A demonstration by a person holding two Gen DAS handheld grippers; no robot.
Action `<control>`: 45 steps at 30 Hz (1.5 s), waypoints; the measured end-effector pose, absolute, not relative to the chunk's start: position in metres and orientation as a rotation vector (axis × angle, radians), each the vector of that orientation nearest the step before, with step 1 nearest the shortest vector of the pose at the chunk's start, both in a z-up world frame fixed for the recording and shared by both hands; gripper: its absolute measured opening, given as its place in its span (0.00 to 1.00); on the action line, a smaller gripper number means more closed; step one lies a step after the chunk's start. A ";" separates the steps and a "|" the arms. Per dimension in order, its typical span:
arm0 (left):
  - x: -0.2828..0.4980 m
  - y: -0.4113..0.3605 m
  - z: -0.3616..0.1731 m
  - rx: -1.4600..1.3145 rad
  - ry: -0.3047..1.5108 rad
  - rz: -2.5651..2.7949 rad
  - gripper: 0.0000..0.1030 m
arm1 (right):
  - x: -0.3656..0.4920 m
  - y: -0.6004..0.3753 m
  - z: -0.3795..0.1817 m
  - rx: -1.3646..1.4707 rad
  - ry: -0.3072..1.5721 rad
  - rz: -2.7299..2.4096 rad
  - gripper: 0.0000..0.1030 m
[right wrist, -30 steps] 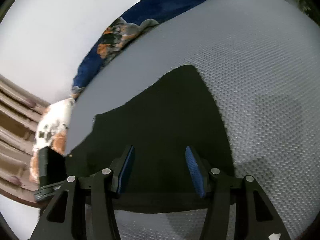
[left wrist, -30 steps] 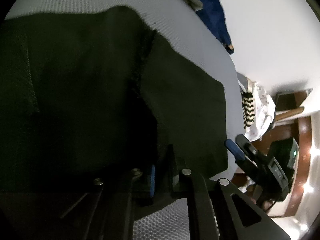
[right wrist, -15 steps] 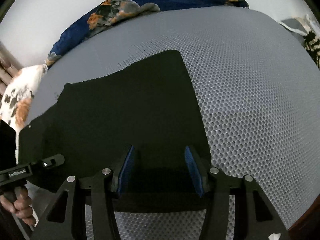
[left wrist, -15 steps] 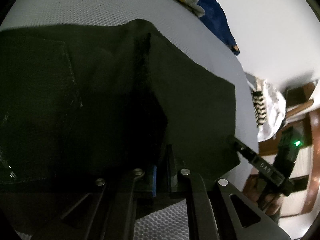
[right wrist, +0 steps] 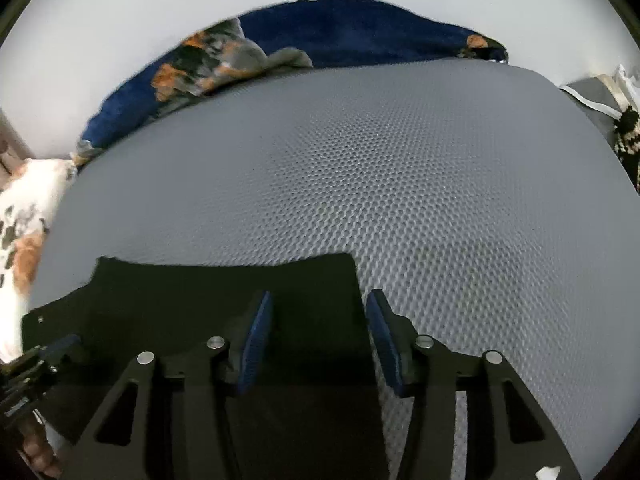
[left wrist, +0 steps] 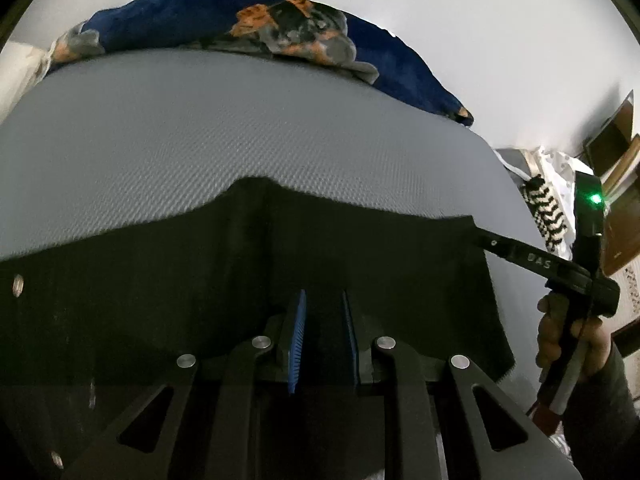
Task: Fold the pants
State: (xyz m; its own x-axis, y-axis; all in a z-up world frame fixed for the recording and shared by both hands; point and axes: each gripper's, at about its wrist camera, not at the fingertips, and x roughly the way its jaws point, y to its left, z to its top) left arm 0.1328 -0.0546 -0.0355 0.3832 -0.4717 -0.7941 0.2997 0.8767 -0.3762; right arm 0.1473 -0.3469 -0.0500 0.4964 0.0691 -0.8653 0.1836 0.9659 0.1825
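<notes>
The black pants (left wrist: 248, 280) lay flat on the grey mattress (left wrist: 240, 128) of a bed, near its front edge, forming a broad dark band with a fairly straight far edge and a squared corner on the right (right wrist: 344, 260). A blue patterned blanket (left wrist: 248, 24) was bunched along the far side against the wall, well apart from the pants.

The left tool (left wrist: 322, 320) sat low over the pants with its blue pads a narrow gap apart; dark cloth filled the space between them, but whether it was pinched there could not be told. The right tool (right wrist: 318, 328) had its pads spread wide, one over the black fabric and the other over bare mattress beside the pants' right edge, gripping nothing.

Judging by the tidy outline and the thick look of the cloth, at least one fold seemed to be laid down already. The bundle was still wide, so a further fold to make it compact probably remained, along with some smoothing of the wavy far edge.
</notes>
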 end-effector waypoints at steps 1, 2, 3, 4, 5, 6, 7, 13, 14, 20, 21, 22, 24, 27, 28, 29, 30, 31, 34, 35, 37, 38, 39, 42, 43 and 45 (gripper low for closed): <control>0.137 -0.058 -0.037 -0.179 1.072 -0.495 0.19 | 0.152 -0.349 -0.055 0.274 1.069 -0.068 0.42; 0.145 -0.061 -0.042 -0.171 1.081 -0.486 0.19 | 0.157 -0.352 -0.061 0.283 1.086 -0.069 0.42; 0.151 -0.063 -0.048 -0.160 1.096 -0.476 0.19 | 0.159 -0.353 -0.065 0.292 1.098 -0.067 0.41; 0.156 -0.063 -0.054 -0.150 1.115 -0.460 0.19 | 0.162 -0.355 -0.069 0.305 1.110 -0.063 0.41; 0.159 -0.064 -0.057 -0.147 1.129 -0.454 0.19 | 0.162 -0.357 -0.070 0.318 1.099 -0.062 0.41; 0.163 -0.064 -0.064 -0.152 1.148 -0.456 0.19 | 0.162 -0.355 -0.071 0.316 1.100 -0.061 0.41; 0.164 -0.063 -0.066 -0.166 1.142 -0.460 0.19 | 0.162 -0.355 -0.071 0.312 1.101 -0.061 0.41; 0.161 -0.062 -0.063 -0.141 1.147 -0.468 0.19 | 0.157 -0.352 -0.060 0.286 1.088 -0.085 0.42; 0.157 -0.061 -0.062 -0.137 1.147 -0.466 0.19 | 0.152 -0.351 -0.057 0.275 1.078 -0.088 0.42; 0.119 -0.054 -0.055 -0.132 1.147 -0.486 0.20 | 0.109 -0.347 -0.036 0.196 1.028 -0.081 0.42; 0.113 -0.054 -0.053 -0.131 1.143 -0.490 0.20 | 0.103 -0.346 -0.035 0.189 1.025 -0.078 0.42; 0.107 -0.055 -0.052 -0.127 1.139 -0.493 0.22 | 0.093 -0.344 -0.033 0.179 1.023 -0.078 0.42; 0.091 -0.057 -0.051 -0.115 1.137 -0.508 0.24 | 0.082 -0.340 -0.029 0.179 1.020 -0.069 0.42; 0.071 -0.062 -0.052 -0.066 1.141 -0.539 0.25 | 0.060 -0.331 -0.024 0.188 1.019 -0.044 0.42; 0.066 -0.062 -0.052 -0.054 1.142 -0.539 0.25 | 0.054 -0.328 -0.025 0.190 1.024 -0.032 0.42; 0.063 -0.062 -0.054 -0.048 1.145 -0.539 0.25 | 0.050 -0.325 -0.025 0.190 1.030 -0.025 0.42; 0.060 -0.062 -0.055 -0.045 1.151 -0.535 0.25 | 0.046 -0.321 -0.027 0.189 1.037 -0.022 0.42; 0.058 -0.062 -0.057 -0.044 1.158 -0.529 0.25 | 0.041 -0.318 -0.029 0.193 1.045 -0.014 0.42; 0.054 -0.060 -0.058 -0.040 1.157 -0.512 0.25 | 0.032 -0.309 -0.036 0.197 1.064 0.003 0.42; 0.052 -0.060 -0.058 -0.036 1.156 -0.506 0.25 | 0.029 -0.306 -0.038 0.197 1.067 0.008 0.42; 0.050 -0.060 -0.058 -0.032 1.152 -0.497 0.25 | 0.025 -0.300 -0.042 0.186 1.080 0.020 0.42; 0.048 -0.059 -0.058 -0.030 1.151 -0.487 0.25 | 0.024 -0.297 -0.044 0.180 1.085 0.024 0.42; 0.047 -0.057 -0.059 -0.029 1.151 -0.482 0.27 | 0.023 -0.294 -0.047 0.178 1.096 0.033 0.42; 0.045 -0.054 -0.058 -0.028 1.149 -0.449 0.33 | 0.022 -0.286 -0.055 0.183 1.121 0.045 0.42; 0.044 -0.052 -0.056 -0.026 1.145 -0.442 0.33 | 0.022 -0.283 -0.057 0.177 1.123 0.049 0.42; 0.043 -0.047 -0.053 -0.020 1.139 -0.418 0.34 | 0.021 -0.278 -0.059 0.171 1.126 0.056 0.43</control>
State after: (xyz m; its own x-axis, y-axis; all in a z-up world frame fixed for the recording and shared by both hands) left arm 0.0430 -0.0469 -0.0534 0.3502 -0.3329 -0.8755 0.3131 0.9225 -0.2255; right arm 0.0213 -0.2779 -0.0589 0.4301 0.1305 -0.8933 0.0417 0.9856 0.1641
